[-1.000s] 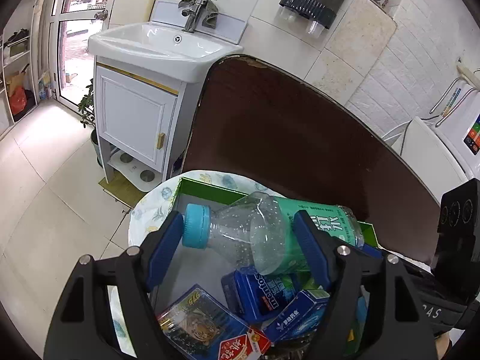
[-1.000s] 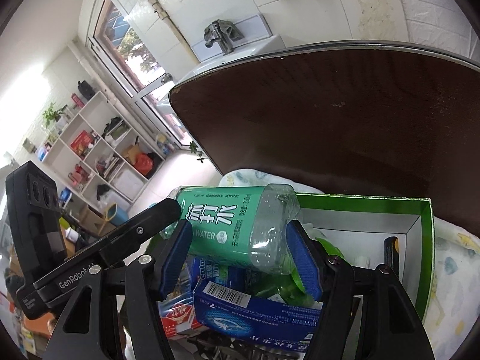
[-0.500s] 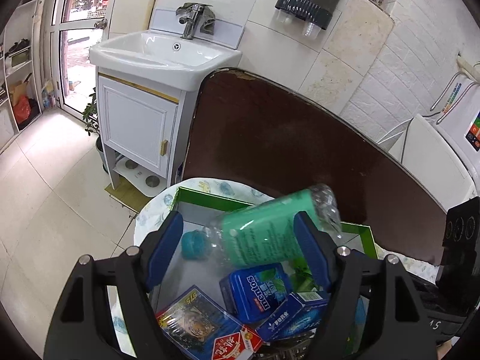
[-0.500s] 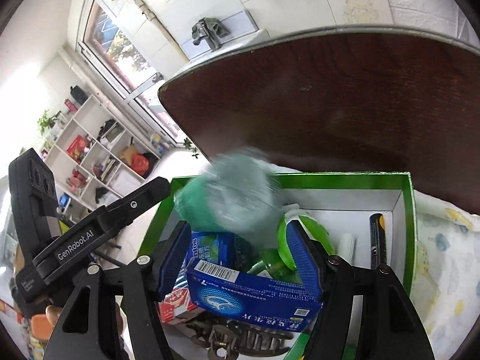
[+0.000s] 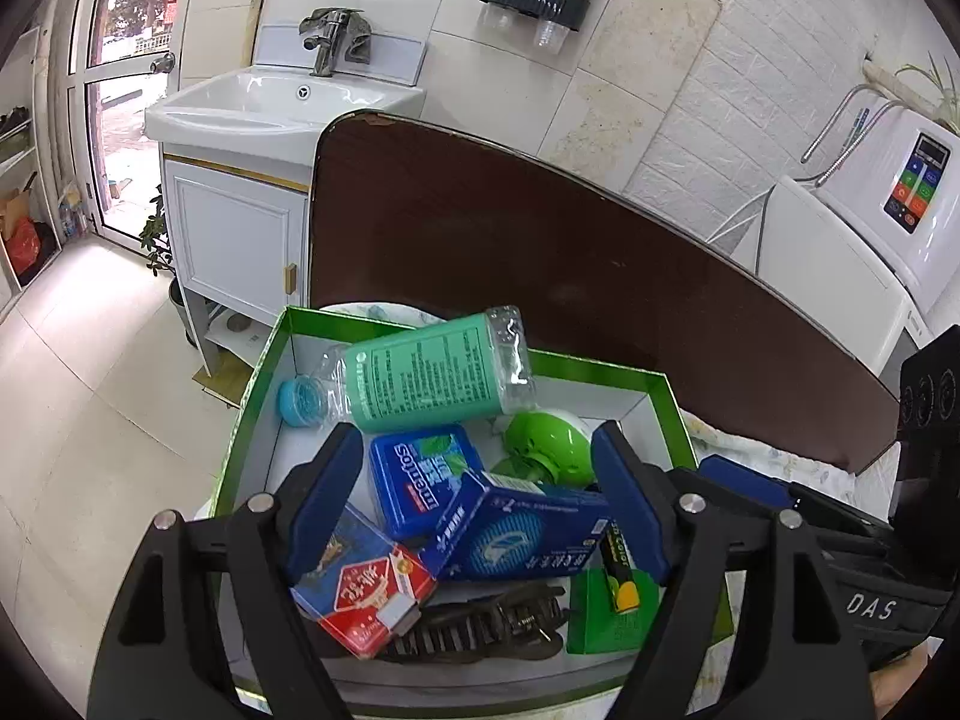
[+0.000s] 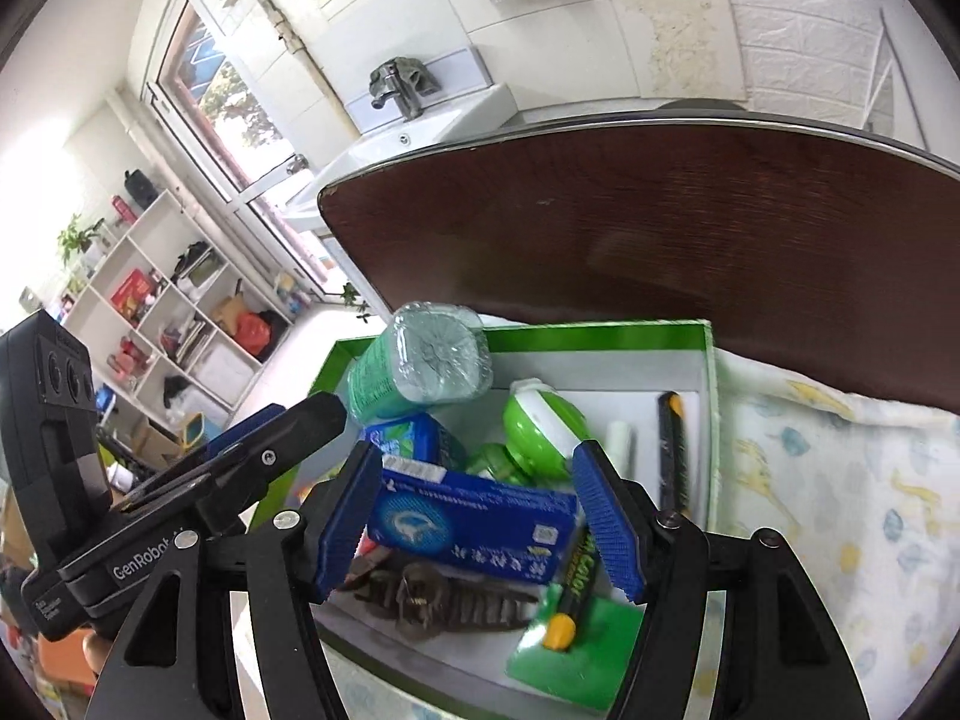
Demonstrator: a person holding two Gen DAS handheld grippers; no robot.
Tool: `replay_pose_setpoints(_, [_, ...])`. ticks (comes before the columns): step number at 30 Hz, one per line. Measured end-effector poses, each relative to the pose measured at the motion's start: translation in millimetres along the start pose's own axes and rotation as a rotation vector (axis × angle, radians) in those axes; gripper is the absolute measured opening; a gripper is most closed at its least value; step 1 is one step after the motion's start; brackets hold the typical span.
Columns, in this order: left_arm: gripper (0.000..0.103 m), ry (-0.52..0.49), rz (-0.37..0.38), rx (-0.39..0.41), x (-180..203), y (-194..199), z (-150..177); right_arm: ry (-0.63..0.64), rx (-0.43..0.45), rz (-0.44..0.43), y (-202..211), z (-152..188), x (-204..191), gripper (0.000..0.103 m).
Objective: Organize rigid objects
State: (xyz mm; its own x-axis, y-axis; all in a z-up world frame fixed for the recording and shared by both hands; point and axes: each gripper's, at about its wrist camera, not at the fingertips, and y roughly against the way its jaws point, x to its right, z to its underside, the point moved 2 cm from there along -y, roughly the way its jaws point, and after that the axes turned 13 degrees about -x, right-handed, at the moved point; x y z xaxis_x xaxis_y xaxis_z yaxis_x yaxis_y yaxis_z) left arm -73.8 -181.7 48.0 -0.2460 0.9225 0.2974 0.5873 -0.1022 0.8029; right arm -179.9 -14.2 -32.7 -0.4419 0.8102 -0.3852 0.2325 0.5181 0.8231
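Left gripper [image 5: 477, 501]: black angular frame with triangular cut-outs, two fingers faced with dark blue ribbed pads [image 5: 630, 498], silver round screw heads at the finger bases.

Right gripper [image 6: 477, 519]: same build, black frame, brighter blue textured pads [image 6: 606, 519], silver screws.

Each view catches the other unit from the side: a black camera block with round lenses, white lettering "GenRobot" on the left one's body, "DAS" on the right's.

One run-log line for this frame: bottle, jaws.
bottle: lying in green box, on mint tin | left gripper: jaws open, empty | right gripper: jaws open, empty
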Motion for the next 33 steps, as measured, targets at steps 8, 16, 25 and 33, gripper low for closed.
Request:
replay_pose_setpoints(8, [0.081,-0.051,-0.026,-0.027,27.2,13.3,37.7,-0.023,0.005,0.047,26.9,36.0,12.8,0.09])
replay_pose_setpoints(16, [0.091,-0.064,-0.083,-0.025,48.2,29.7,78.1,0.003,0.034,0.136,59.7,75.3,13.0,0.103])
replay_pose_setpoints(25, [0.094,-0.064,-0.149,-0.028,65.9,42.3,114.4,0.026,0.068,0.202,84.1,117.2,15.4,0.103])
replay_pose_setpoints(33, [0.094,-0.084,-0.183,-0.027,80.5,46.6,126.4,-0.006,0.079,0.198,96.5,133.3,29.0,0.103])
